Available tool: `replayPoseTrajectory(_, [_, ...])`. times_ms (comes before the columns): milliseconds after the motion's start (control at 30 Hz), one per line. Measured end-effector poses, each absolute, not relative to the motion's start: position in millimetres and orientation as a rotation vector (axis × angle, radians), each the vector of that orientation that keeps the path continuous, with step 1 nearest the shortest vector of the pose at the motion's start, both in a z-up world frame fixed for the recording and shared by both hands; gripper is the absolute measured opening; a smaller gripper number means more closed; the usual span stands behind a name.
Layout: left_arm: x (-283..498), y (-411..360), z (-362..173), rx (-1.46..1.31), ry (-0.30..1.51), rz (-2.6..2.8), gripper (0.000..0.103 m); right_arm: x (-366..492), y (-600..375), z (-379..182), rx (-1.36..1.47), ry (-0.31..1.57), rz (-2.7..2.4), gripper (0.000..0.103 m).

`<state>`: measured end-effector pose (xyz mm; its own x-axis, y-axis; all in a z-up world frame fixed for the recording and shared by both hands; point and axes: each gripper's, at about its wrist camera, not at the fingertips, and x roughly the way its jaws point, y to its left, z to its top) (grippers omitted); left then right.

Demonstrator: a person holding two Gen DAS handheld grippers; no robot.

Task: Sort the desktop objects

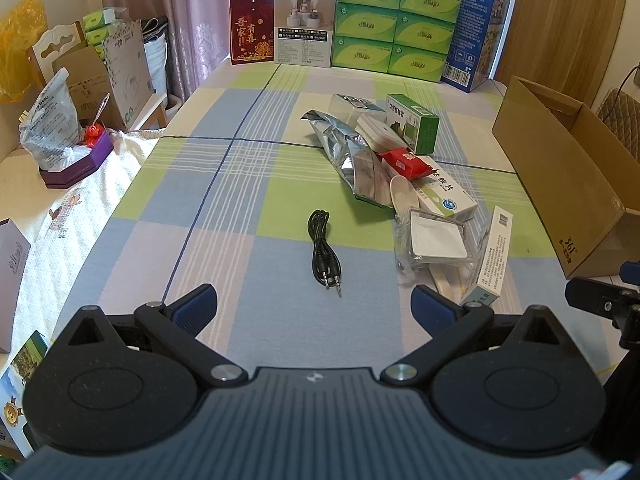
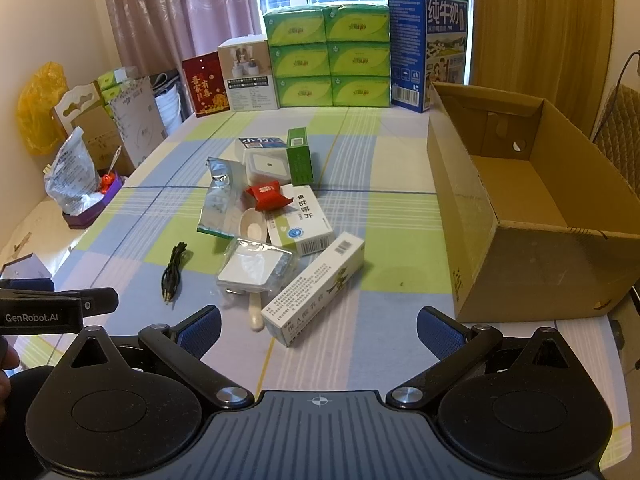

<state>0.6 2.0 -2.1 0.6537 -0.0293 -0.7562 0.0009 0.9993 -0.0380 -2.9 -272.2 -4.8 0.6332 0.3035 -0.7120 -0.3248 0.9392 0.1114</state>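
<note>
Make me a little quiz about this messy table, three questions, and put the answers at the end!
1. True or false: the cardboard box already has things in it.
2. What lies alone, apart from the pile: A) black cable B) red packet C) silver foil bag?
3. Are the left gripper and right gripper open or shut?

Key: 1 false, it looks empty. 2 A. 3 both open, holding nothing.

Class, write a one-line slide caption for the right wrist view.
Open right tongs face a pile of small boxes and a black cable beside an empty cardboard box.
</note>
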Motion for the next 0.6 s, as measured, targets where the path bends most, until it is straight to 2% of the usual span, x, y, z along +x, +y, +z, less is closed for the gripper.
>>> replayPoseTrajectory(600, [0.4,1.2,-2.8,-0.039,0.860,-0.018,0.102,-2.5,-273.1,-5.1,-0.038,0.810,0.357,0.101])
